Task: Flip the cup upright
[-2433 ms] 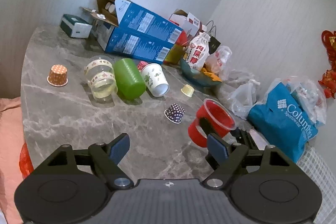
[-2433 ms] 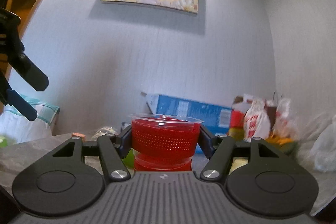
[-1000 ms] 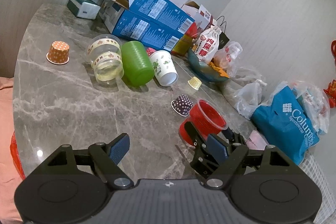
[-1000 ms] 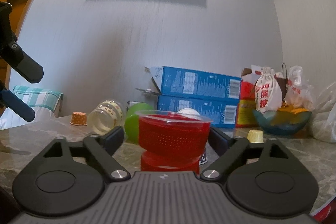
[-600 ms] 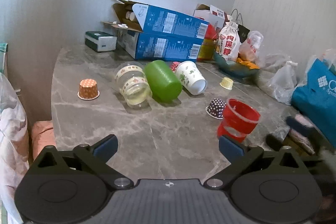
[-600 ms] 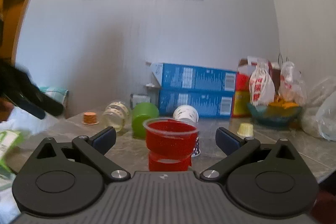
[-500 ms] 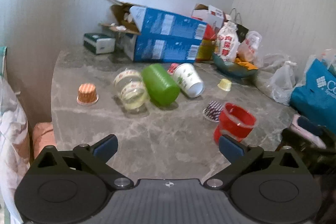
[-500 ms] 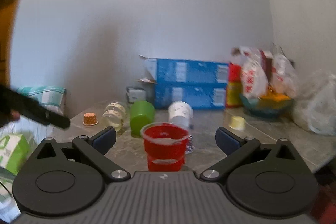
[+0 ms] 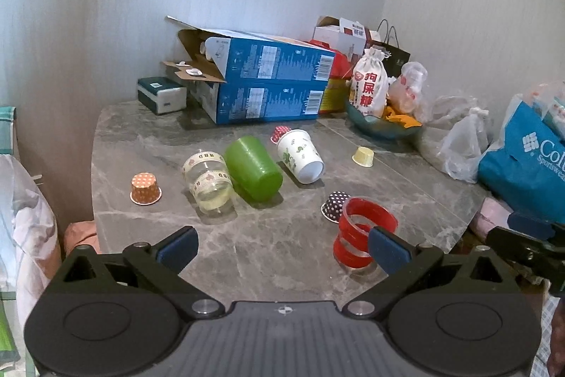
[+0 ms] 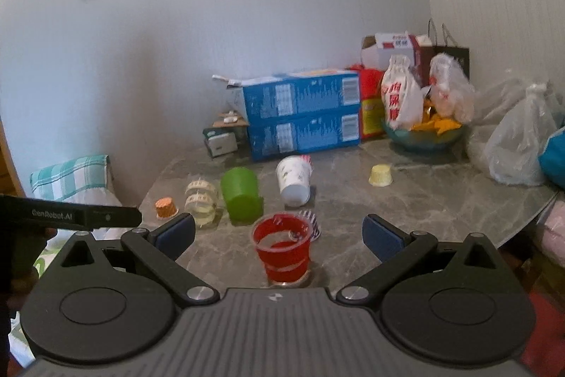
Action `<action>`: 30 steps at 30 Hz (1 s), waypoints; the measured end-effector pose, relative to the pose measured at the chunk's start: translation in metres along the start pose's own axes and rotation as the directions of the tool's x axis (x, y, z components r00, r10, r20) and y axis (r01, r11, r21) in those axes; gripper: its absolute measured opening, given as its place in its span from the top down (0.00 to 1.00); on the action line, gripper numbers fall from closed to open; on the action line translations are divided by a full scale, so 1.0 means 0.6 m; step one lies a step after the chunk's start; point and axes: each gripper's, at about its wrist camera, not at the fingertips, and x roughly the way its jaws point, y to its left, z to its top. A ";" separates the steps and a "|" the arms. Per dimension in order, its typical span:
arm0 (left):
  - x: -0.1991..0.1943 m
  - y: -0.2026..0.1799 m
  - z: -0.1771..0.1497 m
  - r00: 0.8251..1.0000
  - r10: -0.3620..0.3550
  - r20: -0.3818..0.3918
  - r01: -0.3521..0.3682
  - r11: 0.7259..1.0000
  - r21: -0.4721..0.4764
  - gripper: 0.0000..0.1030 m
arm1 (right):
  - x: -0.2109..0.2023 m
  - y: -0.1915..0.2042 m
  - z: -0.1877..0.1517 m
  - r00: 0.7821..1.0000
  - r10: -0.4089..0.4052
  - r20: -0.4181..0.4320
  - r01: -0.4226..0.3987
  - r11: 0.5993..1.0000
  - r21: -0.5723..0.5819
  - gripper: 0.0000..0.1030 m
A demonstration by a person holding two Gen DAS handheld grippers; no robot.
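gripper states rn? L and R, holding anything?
Left tool: open, holding nothing.
Right tool: open, holding nothing; red cup stands upright on the table, untouched between its fingers.

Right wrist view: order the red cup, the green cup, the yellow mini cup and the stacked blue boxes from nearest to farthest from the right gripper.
1. Red cup: upright, just ahead of the right gripper, between its open fingers.
2. Green cup: on its side, ahead and left.
3. Yellow mini cup: upside down, ahead and right.
4. Stacked blue boxes: at the table's back by the wall.
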 end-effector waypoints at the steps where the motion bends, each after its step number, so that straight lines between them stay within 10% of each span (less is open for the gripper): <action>1: -0.001 -0.002 0.000 1.000 0.007 -0.001 -0.007 1.000 0.004 0.00 | 0.001 -0.001 -0.001 1.000 -0.002 -0.001 0.002 1.000 0.006 0.01; 30: -0.019 -0.033 -0.019 1.000 0.018 -0.015 -0.017 0.997 0.076 0.00 | -0.025 0.010 -0.011 1.000 0.026 0.013 -0.026 1.000 -0.003 0.01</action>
